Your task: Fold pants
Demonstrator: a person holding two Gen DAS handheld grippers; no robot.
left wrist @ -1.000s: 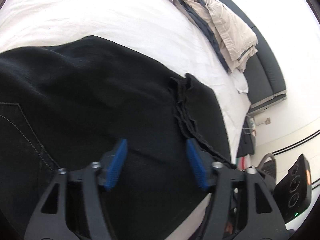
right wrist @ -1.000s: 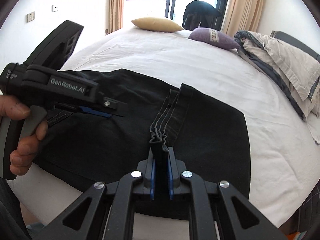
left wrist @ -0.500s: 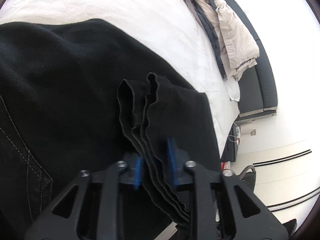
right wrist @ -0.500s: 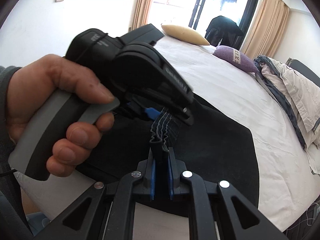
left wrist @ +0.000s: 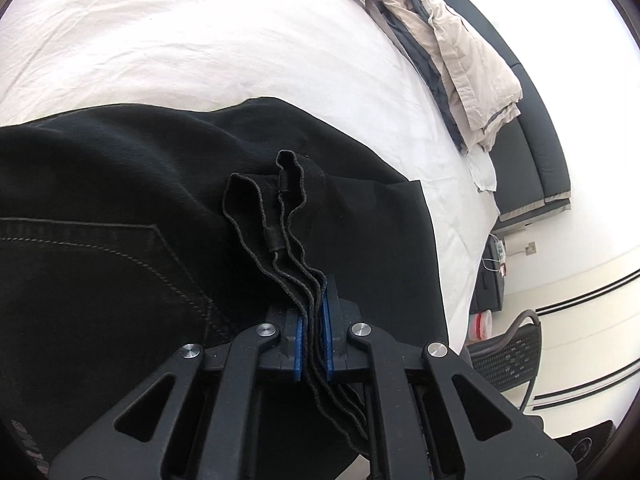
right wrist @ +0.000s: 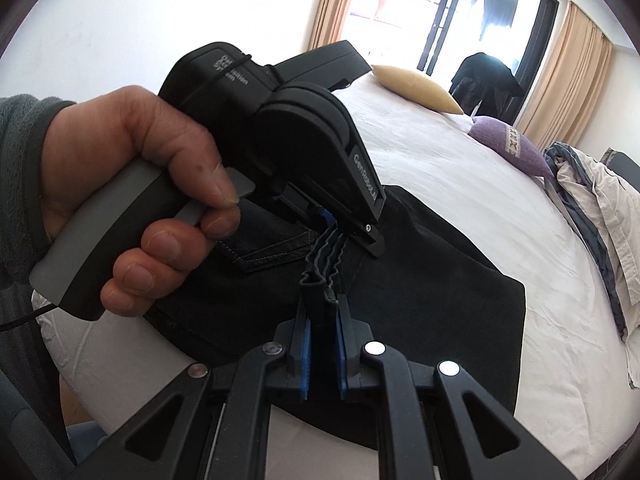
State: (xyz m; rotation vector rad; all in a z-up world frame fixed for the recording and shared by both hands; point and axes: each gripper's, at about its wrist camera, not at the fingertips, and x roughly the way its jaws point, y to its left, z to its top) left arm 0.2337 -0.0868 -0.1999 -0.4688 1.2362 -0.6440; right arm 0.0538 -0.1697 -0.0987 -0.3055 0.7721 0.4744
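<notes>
Both hand-held grippers pinch the bunched hems of the black denim pants (left wrist: 120, 208) on the white-sheeted bed (left wrist: 180, 40).

The left hand-held gripper (left wrist: 312, 344) is clamped on the stacked hem layers; the right hand-held gripper (right wrist: 322, 354) grips the same bundle just nearer, the two nearly touching. A person's hand (right wrist: 132, 184) and the left tool fill the left of the right wrist view. Far right lie a purple cushion (right wrist: 512, 144), a crumpled beige duvet (left wrist: 468, 64) and a tan pillow (right wrist: 416, 90).
</notes>
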